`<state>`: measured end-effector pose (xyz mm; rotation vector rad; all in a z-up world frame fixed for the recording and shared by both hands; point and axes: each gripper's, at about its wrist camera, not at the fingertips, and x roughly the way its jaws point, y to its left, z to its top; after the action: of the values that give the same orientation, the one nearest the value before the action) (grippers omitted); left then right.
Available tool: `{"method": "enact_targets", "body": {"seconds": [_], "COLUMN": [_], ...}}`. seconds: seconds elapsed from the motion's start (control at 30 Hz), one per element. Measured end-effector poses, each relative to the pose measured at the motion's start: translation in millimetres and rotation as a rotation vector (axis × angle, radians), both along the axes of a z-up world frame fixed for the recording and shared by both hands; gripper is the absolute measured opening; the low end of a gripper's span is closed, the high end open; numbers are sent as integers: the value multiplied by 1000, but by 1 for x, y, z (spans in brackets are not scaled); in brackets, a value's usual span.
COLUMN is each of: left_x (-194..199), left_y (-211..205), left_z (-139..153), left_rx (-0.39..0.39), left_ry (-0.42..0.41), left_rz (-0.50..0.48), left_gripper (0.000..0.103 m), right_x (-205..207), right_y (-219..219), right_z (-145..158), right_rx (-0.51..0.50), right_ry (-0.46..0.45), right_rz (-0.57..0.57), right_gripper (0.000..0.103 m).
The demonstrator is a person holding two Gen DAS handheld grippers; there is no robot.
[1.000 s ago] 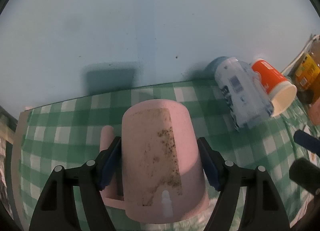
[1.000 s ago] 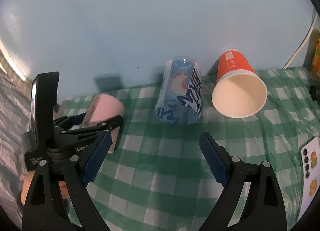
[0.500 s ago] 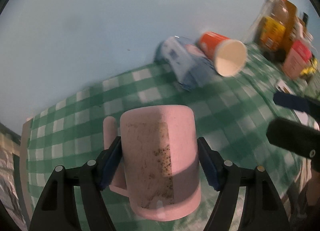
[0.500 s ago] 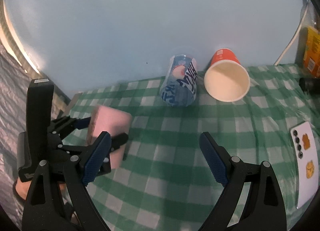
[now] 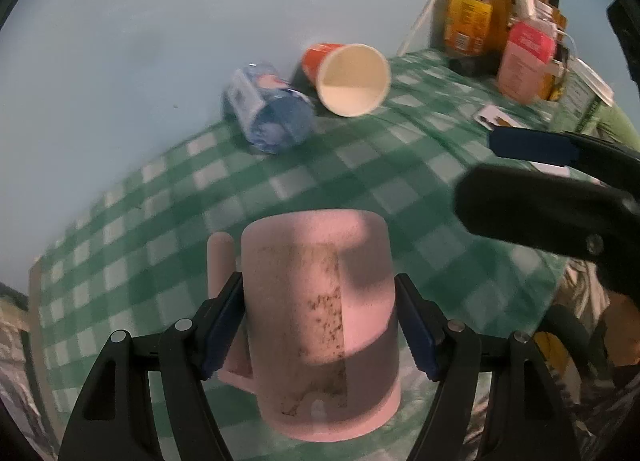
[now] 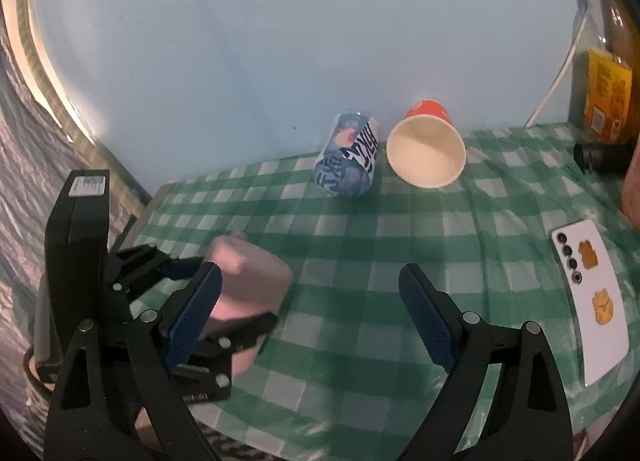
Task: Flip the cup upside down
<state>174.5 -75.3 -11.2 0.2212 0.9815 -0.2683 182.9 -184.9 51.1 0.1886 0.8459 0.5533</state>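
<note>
Cups, three. One pink mug (image 5: 320,325), handle at 9 o'clock, closed base pointing away from the left wrist camera, clamped between the pads of the left gripper (image 5: 320,325) above the near left part of the green checked tablecloth (image 6: 360,229). One blue printed cup (image 6: 349,159) and one orange paper cup (image 6: 426,151), both lying on their sides at 12 o'clock by the wall; the orange one is empty inside. Right gripper (image 6: 312,317): jaws spread wide, holding nothing. One white phone (image 6: 588,301) at 3 o'clock. One juice bottle (image 5: 472,9), part filled.
</note>
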Motion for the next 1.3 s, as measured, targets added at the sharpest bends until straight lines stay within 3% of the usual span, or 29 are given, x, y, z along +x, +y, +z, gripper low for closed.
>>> {"method": "enact_targets", "body": {"seconds": [0.4,0.6,0.9,1.07,1.3], "left_x": [5,1,-17,-29,-24], "left_y": [-11,-12,4,33,78], "left_z": [-17,-8,26,42,29], "left_rx": [1,28,-86,-139,-206], "left_ry": [15,-34,-85,-148,-116], "left_rz": [17,23,29,84,179], "left_gripper": [74,88,88,93,93], "right_x": [3,1,-4,-1,1], "right_y": [-15,-13,-13,-9,16], "right_z": [-28,-30,-18,-17,-25], "right_rx": [29,29,32,57,68], "right_ry": [69,65,46,99,188], "right_rz": [-25,-22,-49,-53,-18], "right_gripper": [90,90,90,90,90]}}
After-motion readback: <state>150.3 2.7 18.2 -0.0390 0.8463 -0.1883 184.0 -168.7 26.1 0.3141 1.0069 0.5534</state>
